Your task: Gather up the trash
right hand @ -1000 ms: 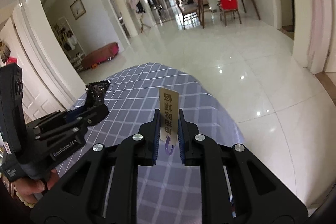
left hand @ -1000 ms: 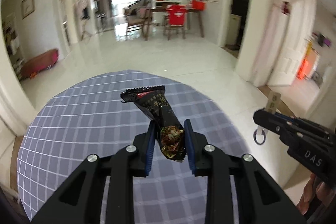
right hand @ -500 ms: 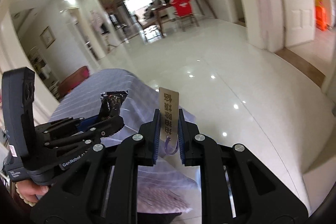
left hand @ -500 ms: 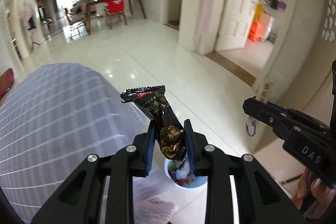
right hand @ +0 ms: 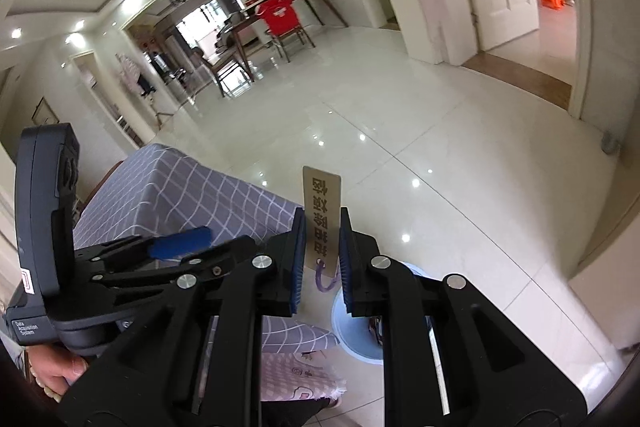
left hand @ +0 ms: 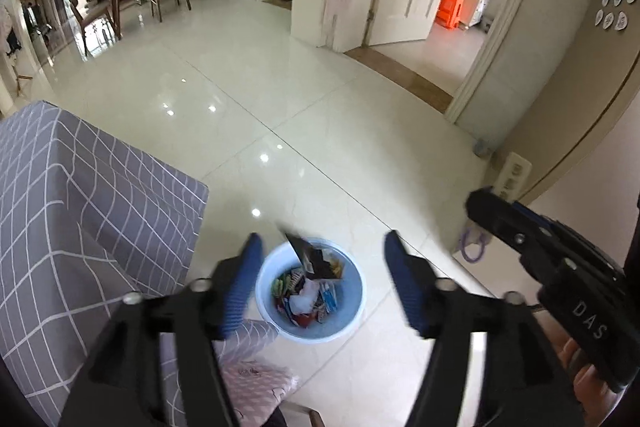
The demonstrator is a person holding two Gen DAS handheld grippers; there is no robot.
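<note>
Left wrist view: left hand-held gripper [left hand: 320, 279] is opening above the blue bin [left hand: 310, 327] on the floor; the dark wrapper [left hand: 310, 257] falls free at its rim. Right hand-held gripper [right hand: 319, 259], clamping the tag [right hand: 320, 211], should release directly over the bin.

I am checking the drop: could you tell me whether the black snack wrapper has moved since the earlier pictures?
Yes. The black snack wrapper has left the opening left gripper and dropped down into the blue bin.

Both grippers are matte black with blue ribbed pads [left hand: 404, 287], silver screws [right hand: 260, 261] and white lettering [left hand: 588, 319] on the housing.
</note>
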